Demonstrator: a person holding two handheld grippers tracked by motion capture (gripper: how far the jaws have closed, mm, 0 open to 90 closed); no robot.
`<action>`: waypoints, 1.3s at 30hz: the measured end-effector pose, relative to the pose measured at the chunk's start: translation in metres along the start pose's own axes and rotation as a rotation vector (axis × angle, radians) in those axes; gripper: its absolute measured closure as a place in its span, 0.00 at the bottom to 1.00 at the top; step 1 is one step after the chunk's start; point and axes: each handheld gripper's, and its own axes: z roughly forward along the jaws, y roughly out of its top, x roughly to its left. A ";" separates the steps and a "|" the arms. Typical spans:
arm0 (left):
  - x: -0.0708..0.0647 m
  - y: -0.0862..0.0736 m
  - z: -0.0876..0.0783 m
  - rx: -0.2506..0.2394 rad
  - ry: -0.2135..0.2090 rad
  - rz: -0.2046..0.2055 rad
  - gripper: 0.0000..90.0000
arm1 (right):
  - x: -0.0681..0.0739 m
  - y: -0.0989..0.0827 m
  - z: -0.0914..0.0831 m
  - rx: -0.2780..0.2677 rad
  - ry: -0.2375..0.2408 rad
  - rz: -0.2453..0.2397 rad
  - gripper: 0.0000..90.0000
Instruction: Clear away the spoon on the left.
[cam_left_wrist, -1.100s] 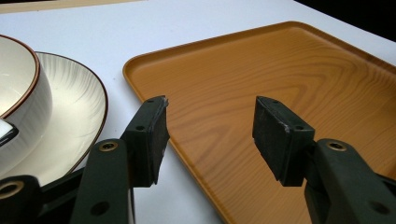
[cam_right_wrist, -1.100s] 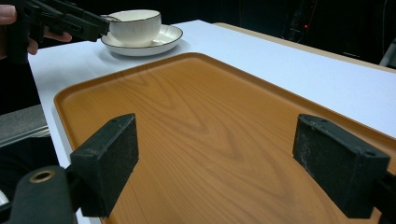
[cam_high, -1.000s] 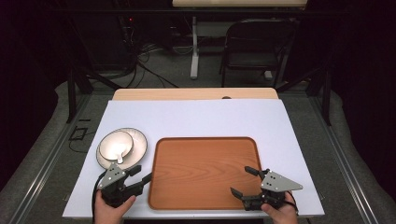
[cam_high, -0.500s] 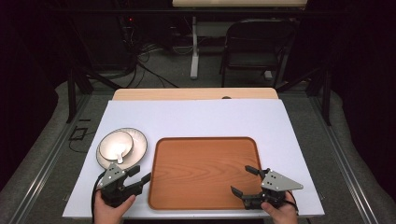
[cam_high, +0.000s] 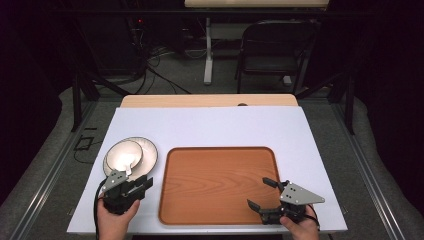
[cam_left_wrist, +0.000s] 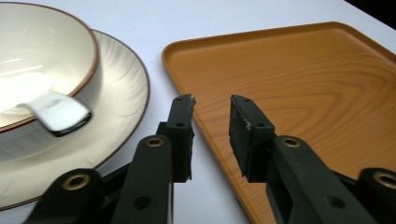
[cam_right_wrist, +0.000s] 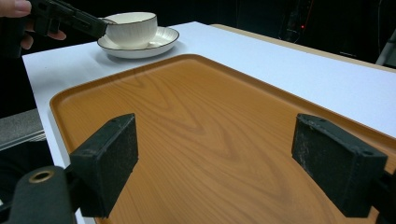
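A cream bowl (cam_high: 124, 152) with a brown rim sits on a matching plate (cam_high: 149, 156) at the table's left, and a white spoon handle (cam_left_wrist: 58, 113) leans out of the bowl. Just in front of the plate, by the tray's left edge, my left gripper (cam_high: 140, 181) hovers. Its jaws have just been closing and still stand a small gap apart with nothing between them (cam_left_wrist: 212, 105). The wooden tray (cam_high: 220, 185) lies empty in the middle. My right gripper (cam_high: 257, 192) is wide open over the tray's near right corner, its pads (cam_right_wrist: 109, 156) empty.
The white table top (cam_high: 210, 127) runs back to a bare wooden strip (cam_high: 210, 101). A dark chair (cam_high: 272, 50) and cables stand on the floor beyond it. The table's near edge runs just under both hands.
The left gripper's jaws have drawn much closer together, with nothing taken between them. Both hands stay about where they were.
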 end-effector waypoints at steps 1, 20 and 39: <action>0.001 0.001 0.000 -0.001 0.011 -0.001 0.81 | 0.000 0.000 0.000 0.000 0.000 0.002 0.16; 0.016 0.010 -0.004 0.010 0.130 -0.028 1.00 | 0.000 0.000 -0.001 0.000 0.001 0.001 0.16; 0.040 0.003 -0.023 -0.003 0.216 -0.069 1.00 | 0.000 0.000 -0.001 0.002 0.001 -0.001 0.16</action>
